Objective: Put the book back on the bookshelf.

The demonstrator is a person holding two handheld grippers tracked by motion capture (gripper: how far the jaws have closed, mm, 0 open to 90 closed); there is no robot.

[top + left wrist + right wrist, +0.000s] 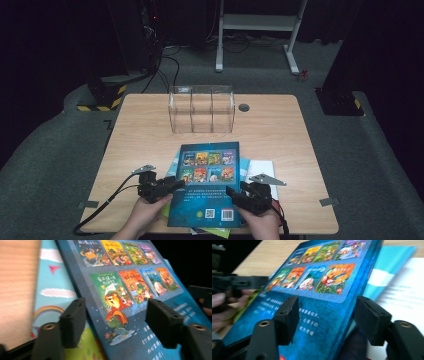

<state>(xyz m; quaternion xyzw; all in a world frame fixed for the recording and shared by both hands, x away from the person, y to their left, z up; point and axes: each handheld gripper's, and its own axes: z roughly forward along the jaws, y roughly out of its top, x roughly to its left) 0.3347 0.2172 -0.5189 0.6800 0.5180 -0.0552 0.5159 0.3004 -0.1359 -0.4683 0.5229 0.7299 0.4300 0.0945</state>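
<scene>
Your left tongs (172,186) and right tongs (234,195) straddle the blue picture book (207,185), unclamped; it lies on the stack, table-front. Clear organizer (201,108) holds nothing; lifting remains.

blue book (207,185), barcode, QR code, Chinese print

Dark recording lab, black curtains, floor cables (167,67), hazard-striped base (102,95), lone wooden table (280,130)

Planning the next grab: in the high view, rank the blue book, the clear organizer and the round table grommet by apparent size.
1. Blue book, though it lies nearer the camera.
2. Clear organizer.
3. Table grommet, by far the smallest.
</scene>
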